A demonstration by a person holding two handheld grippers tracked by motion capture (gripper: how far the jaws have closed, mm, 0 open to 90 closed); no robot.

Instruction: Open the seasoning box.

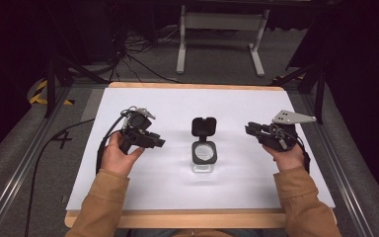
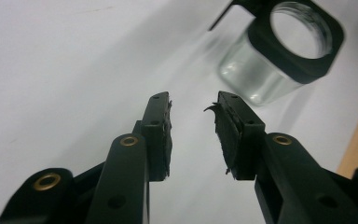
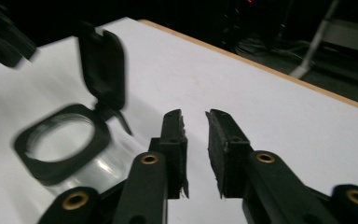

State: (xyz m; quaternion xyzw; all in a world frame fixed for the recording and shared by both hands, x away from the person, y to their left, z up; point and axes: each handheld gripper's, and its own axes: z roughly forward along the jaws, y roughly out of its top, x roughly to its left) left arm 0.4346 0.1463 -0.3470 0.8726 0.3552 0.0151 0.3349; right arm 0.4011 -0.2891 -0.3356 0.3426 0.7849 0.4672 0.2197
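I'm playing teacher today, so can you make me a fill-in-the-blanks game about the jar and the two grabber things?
1. The glass jar stands on the white table with its black lid flipped ____.
2. The jar stands ____ the left gripper and the right gripper.
3. Both grippers' jaws hold ____.

Missing words: open; between; nothing

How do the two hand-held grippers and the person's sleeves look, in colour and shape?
Both grippers, left gripper and right gripper, are black, with brass-coloured rivets and worn dark pads. A black cable trails from the left one. A grey three-cornered plate tops the right one. The sleeves are tan-brown.
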